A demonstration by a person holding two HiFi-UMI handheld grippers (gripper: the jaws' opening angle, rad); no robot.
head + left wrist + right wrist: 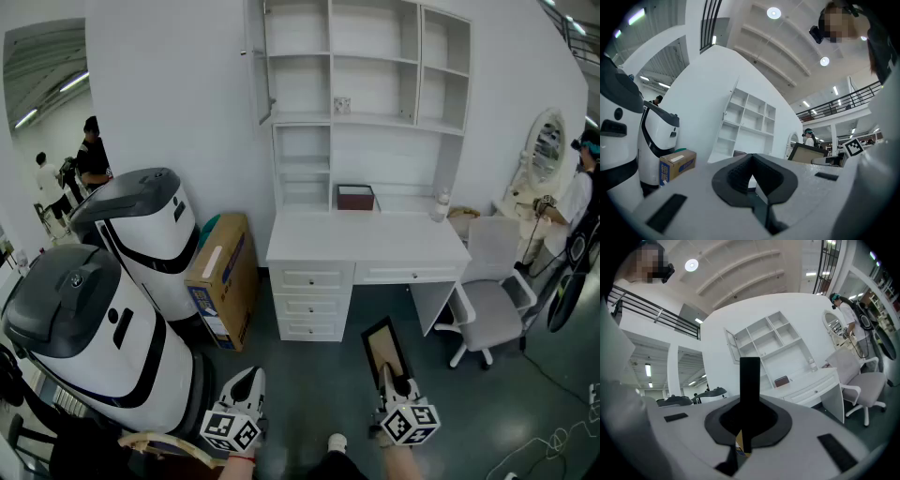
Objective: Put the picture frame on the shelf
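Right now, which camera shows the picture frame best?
The head view: the picture frame shows most of its front, a black border around a tan middle, clamped in the right gripper. The right gripper view shows the frame edge-on, a black bar between the jaws. The left gripper view shows the frame small and tilted.

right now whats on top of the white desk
On the white desk a dark red box stands at the back and a small bottle near the right end. Anything behind the box is covered.
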